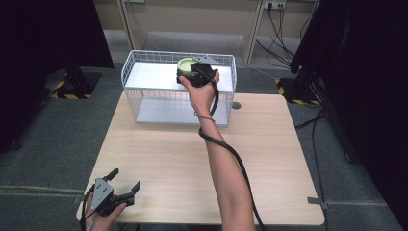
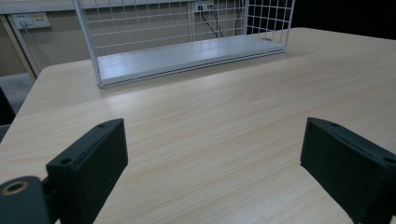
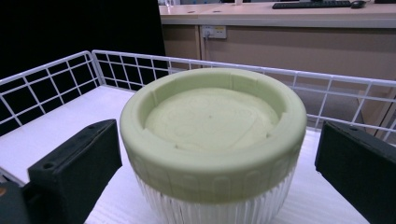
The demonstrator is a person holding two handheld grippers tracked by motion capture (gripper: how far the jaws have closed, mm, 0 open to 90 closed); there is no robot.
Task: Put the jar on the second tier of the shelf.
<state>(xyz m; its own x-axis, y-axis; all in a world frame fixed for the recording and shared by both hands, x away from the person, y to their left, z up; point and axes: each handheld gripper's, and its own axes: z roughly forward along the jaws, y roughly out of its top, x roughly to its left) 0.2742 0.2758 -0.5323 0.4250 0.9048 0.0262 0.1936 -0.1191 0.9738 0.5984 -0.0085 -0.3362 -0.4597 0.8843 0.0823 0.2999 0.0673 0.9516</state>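
A ribbed clear jar with a pale green lid [image 3: 212, 121] stands on the white upper shelf of a wire rack [image 1: 144, 77] at the table's far side. In the high view the jar [image 1: 185, 63] sits toward the shelf's right part. My right gripper [image 1: 191, 73] reaches in over the rack; its jaws [image 3: 217, 140] stand open on either side of the jar, with a thin gap on each side. My left gripper [image 1: 126, 178] rests at the table's near left corner, open [image 2: 212, 140], with nothing between its jaws.
The rack has a lower shelf [image 2: 187, 53] at table level and white wire walls [image 3: 46, 79]. The wooden table [image 1: 192, 159] lies between the rack and me. The right gripper's cable [image 1: 231, 154] runs along the forearm. Dark screens stand at both sides.
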